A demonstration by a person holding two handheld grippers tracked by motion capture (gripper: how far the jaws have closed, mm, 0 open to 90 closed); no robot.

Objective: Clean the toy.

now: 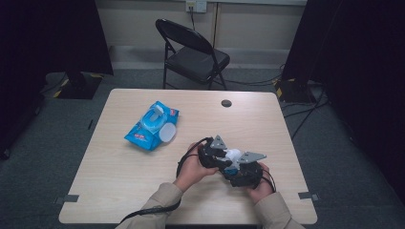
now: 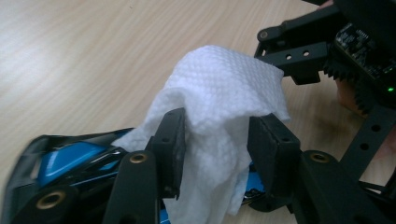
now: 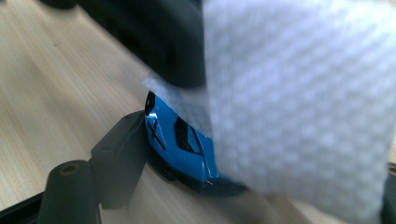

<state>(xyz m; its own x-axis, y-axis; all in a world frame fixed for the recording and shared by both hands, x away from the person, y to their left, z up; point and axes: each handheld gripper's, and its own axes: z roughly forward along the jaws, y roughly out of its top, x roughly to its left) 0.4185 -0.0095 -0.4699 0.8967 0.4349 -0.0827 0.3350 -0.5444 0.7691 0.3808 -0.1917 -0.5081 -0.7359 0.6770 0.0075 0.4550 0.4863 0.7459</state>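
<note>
On the light wooden table (image 1: 119, 162) a blue pack of wet wipes (image 1: 152, 125) lies well apart to the left of the hands, its white lid flipped open. A dark round grommet (image 1: 226, 103) sits near the far edge, and a black folding chair (image 1: 193, 55) stands on the floor beyond the table.

Both hands meet near the front right of the table. The blue toy car (image 3: 184, 144) rests there on the tabletop, between the jaws of the right hand-held gripper (image 1: 243, 174); one jaw touches its side, so it seems clamped, though the other jaw is hidden behind the cloth. In the right gripper view the car's long axis runs slantwise from upper left to lower right, its nose apparently toward the upper left.

A white wet wipe (image 2: 219, 107) drapes over the car and covers most of its body in both gripper views. The left hand-held gripper (image 2: 215, 154) stands over the car with the wipe hanging between its half-open jaws; the pads flank the cloth loosely rather than pinch it.
</note>
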